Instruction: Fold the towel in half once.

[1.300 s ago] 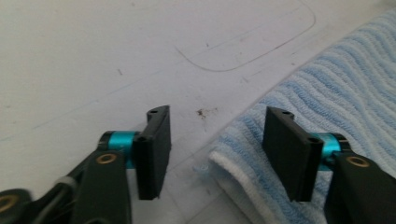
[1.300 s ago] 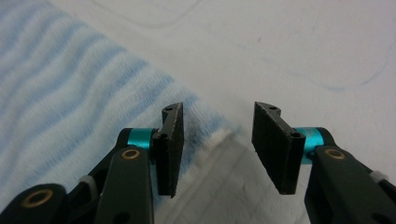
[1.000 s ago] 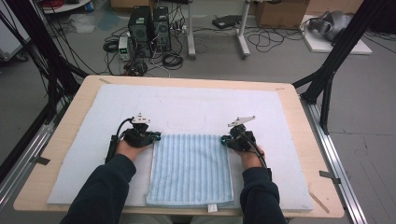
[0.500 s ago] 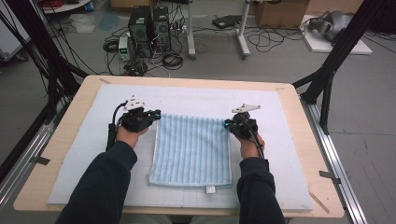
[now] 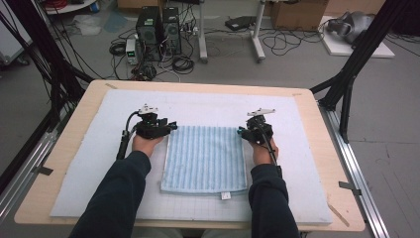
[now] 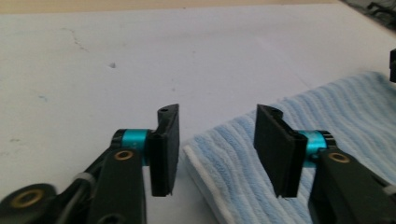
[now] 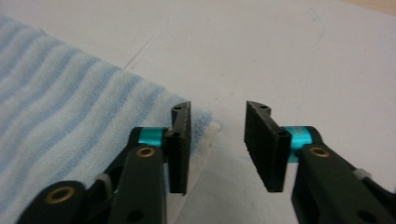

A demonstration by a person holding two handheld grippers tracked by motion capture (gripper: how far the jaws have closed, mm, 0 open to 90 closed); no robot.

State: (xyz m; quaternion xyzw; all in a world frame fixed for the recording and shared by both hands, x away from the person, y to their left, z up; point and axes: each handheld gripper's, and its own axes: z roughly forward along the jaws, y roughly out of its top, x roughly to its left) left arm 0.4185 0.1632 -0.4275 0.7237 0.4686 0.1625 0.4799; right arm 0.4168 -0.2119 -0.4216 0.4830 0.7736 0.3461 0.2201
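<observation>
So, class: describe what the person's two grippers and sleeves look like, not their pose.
Both sleeves are dark navy. The left gripper and right gripper each have two flat black jaws on black links with brass-coloured pivots and turquoise collars. From above, each carries a grey three-cornered plate, and a black cable trails from the left one.

Lab or robotics test room, not a home. Bare grey concrete floor (image 5: 391,124) all around. Upper left of the frame: two black PC towers (image 5: 159,25) standing on the floor, with a tangle of loose cables (image 5: 178,62) beside them running toward the top centre. Black metal frame struts (image 5: 356,54) slant in at the upper right and upper left, like a camera rig. Top centre: white legs of a desk (image 5: 230,29). Top right: cardboard boxes (image 5: 297,12). Wooden counter (image 5: 317,124) in the middle, covered by a white mat (image 5: 208,106), with aluminium rails (image 5: 356,178) along its sides.
</observation>
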